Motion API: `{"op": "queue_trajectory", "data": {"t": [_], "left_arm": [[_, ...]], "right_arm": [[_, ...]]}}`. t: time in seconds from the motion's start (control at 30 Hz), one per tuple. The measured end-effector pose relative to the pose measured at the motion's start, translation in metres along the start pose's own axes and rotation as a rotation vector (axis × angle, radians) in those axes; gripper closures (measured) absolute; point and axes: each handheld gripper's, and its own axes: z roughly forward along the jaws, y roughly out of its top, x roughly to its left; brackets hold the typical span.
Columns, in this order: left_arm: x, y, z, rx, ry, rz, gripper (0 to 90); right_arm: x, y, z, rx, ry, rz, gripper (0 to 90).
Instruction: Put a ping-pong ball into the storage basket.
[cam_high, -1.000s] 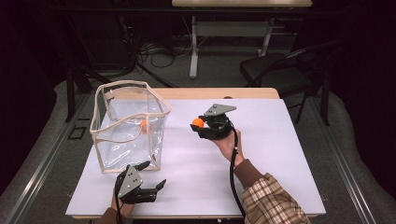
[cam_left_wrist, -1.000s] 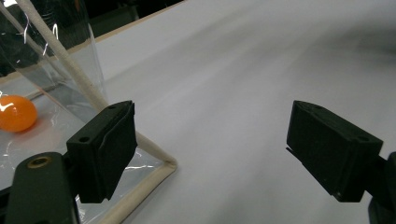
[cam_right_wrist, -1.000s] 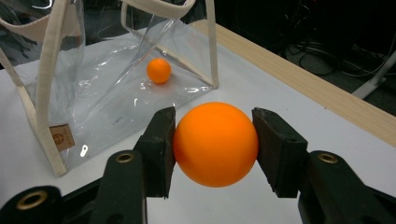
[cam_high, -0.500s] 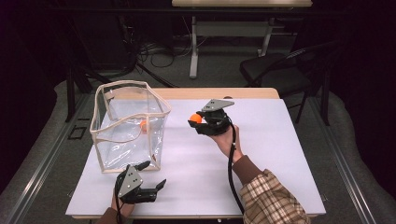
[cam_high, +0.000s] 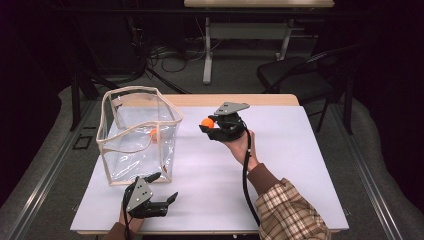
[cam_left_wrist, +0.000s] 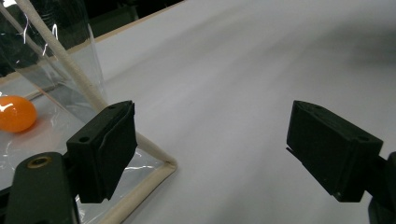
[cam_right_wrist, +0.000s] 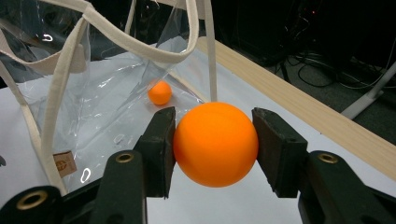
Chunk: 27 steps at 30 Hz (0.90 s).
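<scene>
We have the orange ball (cam_right_wrist: 215, 144) pinched between the right gripper (cam_high: 212, 125)'s jaws, held above the table just right of the clear bag (cam_high: 140, 135) — we should carry it over the rim before letting go. The left gripper (cam_left_wrist: 212, 154) rests open and empty. A second ball (cam_right_wrist: 159, 92) inside blurs behind glare.

Orange ball (cam_right_wrist: 215, 143); clear bag (cam_high: 137, 135); plaid sleeve (cam_high: 290, 212).
</scene>
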Motion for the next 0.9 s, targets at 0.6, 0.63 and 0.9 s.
{"op": "queue_trajectory", "data": {"t": [0.6, 0.63, 0.9], "left_arm": [[0.000, 0.000, 0.000, -0.001, -0.001, 0.001, 16.0], [0.000, 0.000, 0.000, -0.001, -0.001, 0.000, 16.0], [0.000, 0.000, 0.000, 0.000, -0.001, 0.000, 16.0]], "right_arm": [[0.000, 0.015, -0.002, -0.019, -0.002, -0.016, 50.9], [0.000, 0.015, -0.002, -0.019, -0.003, -0.017, 50.8], [0.001, 0.019, -0.002, -0.022, -0.001, -0.022, 50.9]]}}
